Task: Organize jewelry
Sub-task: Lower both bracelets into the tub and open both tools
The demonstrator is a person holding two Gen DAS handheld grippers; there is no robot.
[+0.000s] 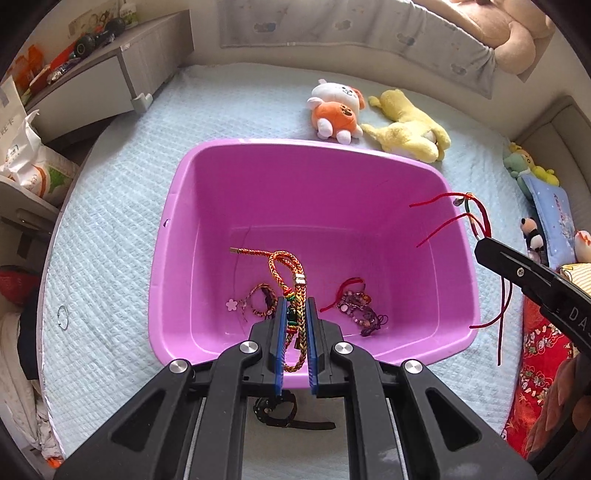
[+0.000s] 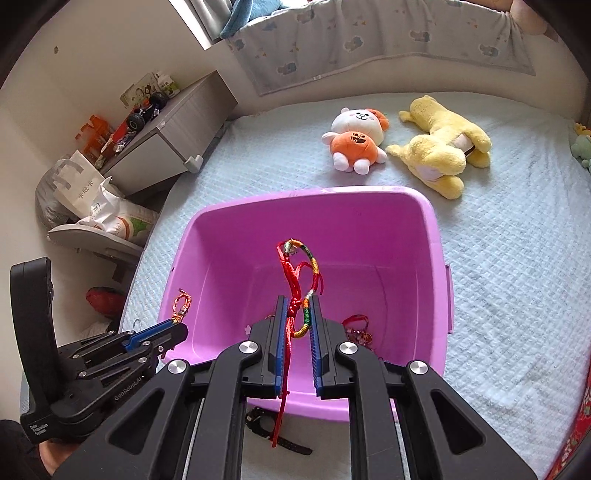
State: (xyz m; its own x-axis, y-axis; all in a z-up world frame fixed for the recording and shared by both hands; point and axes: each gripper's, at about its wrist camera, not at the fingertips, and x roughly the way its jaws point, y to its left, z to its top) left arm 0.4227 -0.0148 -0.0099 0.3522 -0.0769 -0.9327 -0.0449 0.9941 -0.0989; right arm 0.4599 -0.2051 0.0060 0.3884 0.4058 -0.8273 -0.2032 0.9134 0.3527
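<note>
Nearest, in the left wrist view: left gripper [image 1: 295, 310], blue-padded jaws clamped on a braided gold-and-red cord bracelet with a metal clasp [image 1: 291, 269], its loops rising past the fingertips over the near part of a purple plastic tub [image 1: 177, 206]. Under the gripper body, on the pale blue quilted bedcover [image 1: 122, 206] just outside the tub's near wall: a black wristwatch with a dark strap [image 1: 280, 413].

In the right wrist view: right gripper [image 2: 298, 312], jaws pinched together on a red knotted string bracelet with a rainbow-coloured woven section [image 2: 303, 266]; loop standing above the fingertips, red tails hanging down between the pads and past the tub's near rim. Same gripper visible at the right edge of the left view, red strings trailing from its tip beside the tub's right wall.

On the tub floor, near end: a small woven bracelet with a pale flower charm [image 1: 255, 302] to the left, a tangle of purple beaded jewellery with a red cord [image 1: 356, 306] to the right, apart from each other.

Beyond the tub, on the bedcover: an orange-and-white plush toy [image 1: 336, 110] just beside a yellow plush animal lying on its side [image 1: 410, 129]. Far left: a grey bedside cabinet with clutter on top [image 1: 99, 70]. At the back: a patterned grey padded bumper [image 1: 351, 33].
</note>
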